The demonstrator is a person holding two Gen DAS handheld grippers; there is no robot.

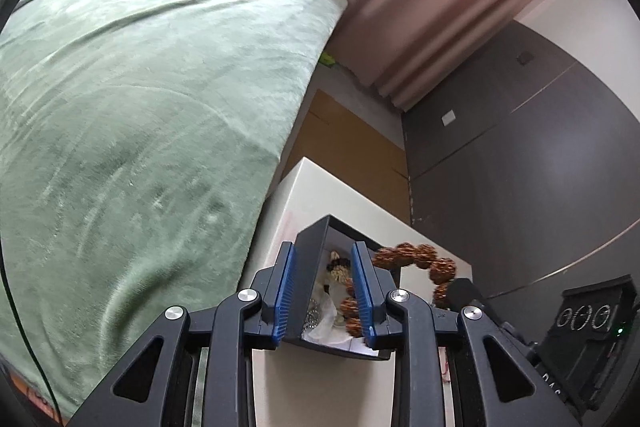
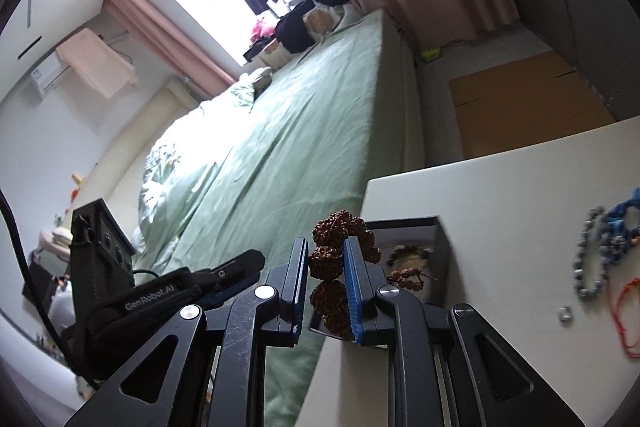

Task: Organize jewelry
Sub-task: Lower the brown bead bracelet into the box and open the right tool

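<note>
A black jewelry box [image 1: 316, 239] stands open on a white table [image 1: 320, 187], with pale beads and a silver chain inside. My left gripper [image 1: 323, 259] is shut on the box's near wall, gripping it on both sides. My right gripper [image 2: 326, 255] is shut on a bracelet of large knobbly brown beads [image 2: 326, 261], held above the box [image 2: 436, 227]. In the left wrist view the same bracelet [image 1: 424, 259] hangs in an arc over the box's right side. The left gripper's body [image 2: 160, 295] shows at the left of the right wrist view.
On the table to the right lie a grey bead bracelet [image 2: 584, 259], a blue bracelet [image 2: 624, 227], a red cord [image 2: 624, 315] and a small silver ring [image 2: 565, 315]. A bed with a green cover [image 1: 140, 107] adjoins the table. A cardboard sheet [image 2: 520, 107] lies on the floor.
</note>
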